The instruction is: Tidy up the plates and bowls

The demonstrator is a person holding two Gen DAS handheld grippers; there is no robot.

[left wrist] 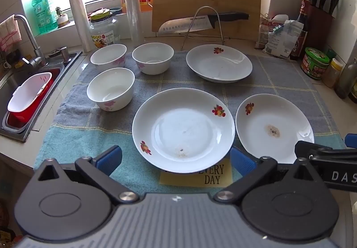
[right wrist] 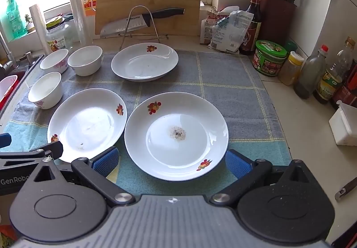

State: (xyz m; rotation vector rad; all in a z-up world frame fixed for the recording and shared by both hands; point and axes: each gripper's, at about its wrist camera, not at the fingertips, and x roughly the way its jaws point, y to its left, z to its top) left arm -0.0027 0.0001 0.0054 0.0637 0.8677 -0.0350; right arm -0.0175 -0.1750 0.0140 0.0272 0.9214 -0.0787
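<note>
I hold both tools tilted down over the near edge of the worktop, side by side, each with its jaws spread wide and nothing between them. My left tool [left wrist: 176, 159] hangs above the near rim of the middle plate [left wrist: 183, 129]; my right tool [right wrist: 171, 159] hangs above the near rim of the stained plate [right wrist: 176, 135]. Three plates and three bowls sit on the checked cloth [right wrist: 234, 96]: the third plate [left wrist: 219, 66] lies farther back, and the bowls [left wrist: 111, 88] cluster at the left, near the sink [left wrist: 33, 91]. Behind them a cutting board [left wrist: 207, 0] leans, with a knife [left wrist: 200, 22] on a wire rack. Nothing blocks either plate.
</note>
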